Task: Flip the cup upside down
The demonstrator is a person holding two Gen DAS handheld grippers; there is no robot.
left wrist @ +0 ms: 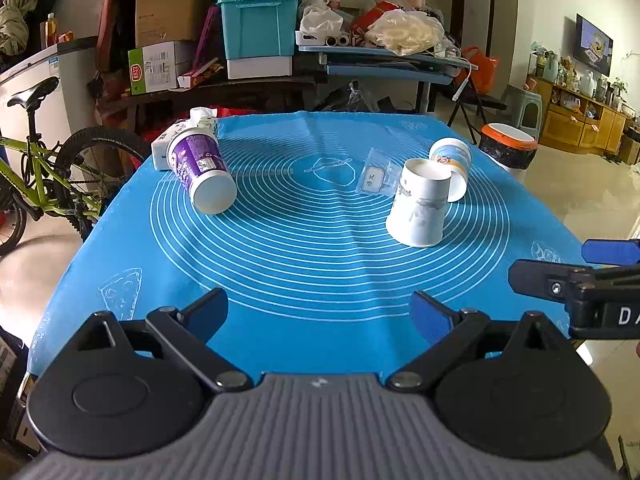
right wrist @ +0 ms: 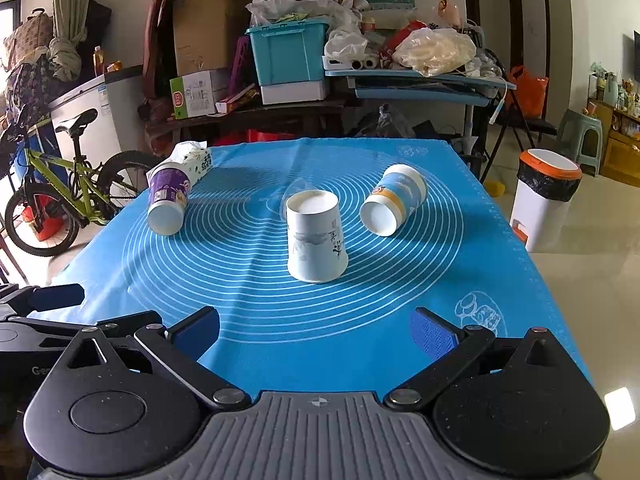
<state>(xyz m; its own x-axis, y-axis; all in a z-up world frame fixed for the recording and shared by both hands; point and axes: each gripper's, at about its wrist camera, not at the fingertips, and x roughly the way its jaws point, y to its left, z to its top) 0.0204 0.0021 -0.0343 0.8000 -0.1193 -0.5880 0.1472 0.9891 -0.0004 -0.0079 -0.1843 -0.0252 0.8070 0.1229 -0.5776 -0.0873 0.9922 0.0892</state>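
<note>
A white paper cup (left wrist: 420, 204) (right wrist: 317, 236) with ink drawings stands upside down, base up, mouth on the blue mat (left wrist: 320, 240) (right wrist: 304, 320). A blue and orange cup (left wrist: 454, 164) (right wrist: 394, 200) lies on its side just behind it. A purple cup (left wrist: 202, 174) (right wrist: 168, 200) lies on its side at the left. My left gripper (left wrist: 320, 312) is open and empty near the mat's front edge. My right gripper (right wrist: 316, 330) is open and empty, in front of the white cup. The right gripper also shows at the right edge of the left wrist view (left wrist: 580, 280).
A tissue pack (left wrist: 180, 136) (right wrist: 194, 160) lies behind the purple cup. A small clear plastic bag (left wrist: 376, 176) lies mid-mat. A green bicycle (left wrist: 48, 168) (right wrist: 60, 200) stands left of the table. A white bin (right wrist: 544, 196) stands to the right. Cluttered shelves are behind.
</note>
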